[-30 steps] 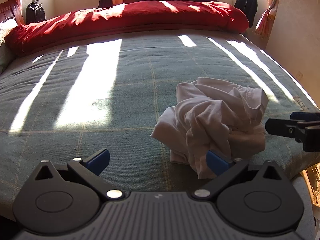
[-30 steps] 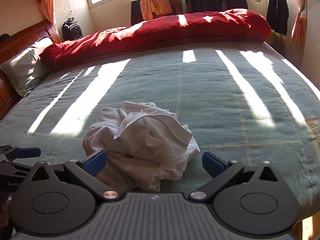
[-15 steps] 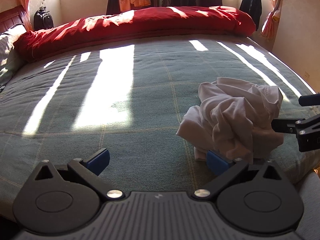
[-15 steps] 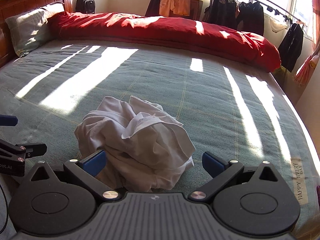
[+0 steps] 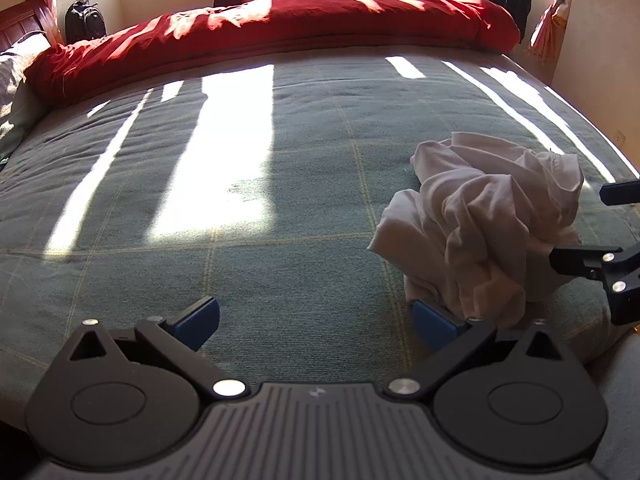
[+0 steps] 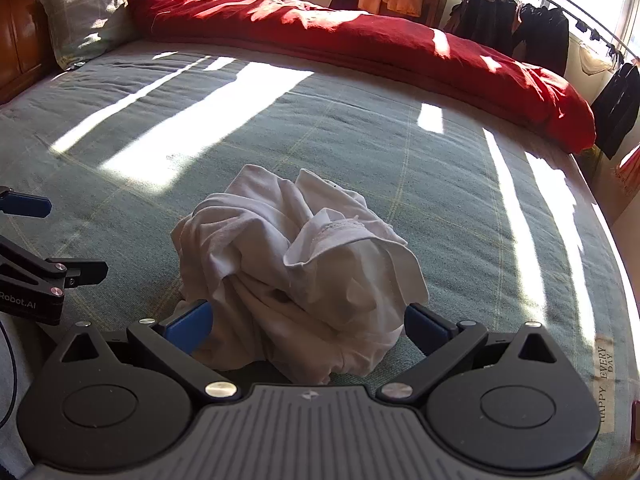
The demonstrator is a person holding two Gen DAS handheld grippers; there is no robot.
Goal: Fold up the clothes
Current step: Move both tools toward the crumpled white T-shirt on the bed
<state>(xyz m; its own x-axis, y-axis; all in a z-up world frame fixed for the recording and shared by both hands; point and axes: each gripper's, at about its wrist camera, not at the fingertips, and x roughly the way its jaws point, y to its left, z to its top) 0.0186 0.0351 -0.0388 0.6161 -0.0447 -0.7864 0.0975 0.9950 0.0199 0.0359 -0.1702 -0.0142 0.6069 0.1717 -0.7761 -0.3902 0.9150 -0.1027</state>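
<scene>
A crumpled white garment [image 5: 484,224] [image 6: 296,264] lies in a heap near the front edge of a green bed cover [image 5: 280,184]. My left gripper [image 5: 316,320] is open, low over the cover; its right fingertip touches the heap's left foot and nothing lies between the fingers. My right gripper [image 6: 308,324] is open too, and the front of the heap bulges into the gap between its blue pads. Each gripper shows in the other's view: the right one [image 5: 600,240] at the right edge, the left one [image 6: 44,248] at the left edge.
A long red duvet [image 5: 260,36] [image 6: 360,52] lies rolled along the far side of the bed, with a pillow [image 6: 88,16] and wooden headboard at the left. Dark clothes [image 6: 516,28] hang by the window. Sunlit stripes cross the cover. The bed's edge [image 6: 604,364] runs close on the right.
Both grippers have shifted left and a little closer, so the heap now sits further right in the left view and between the right gripper's fingers. Both stay open; the garment lies still.
</scene>
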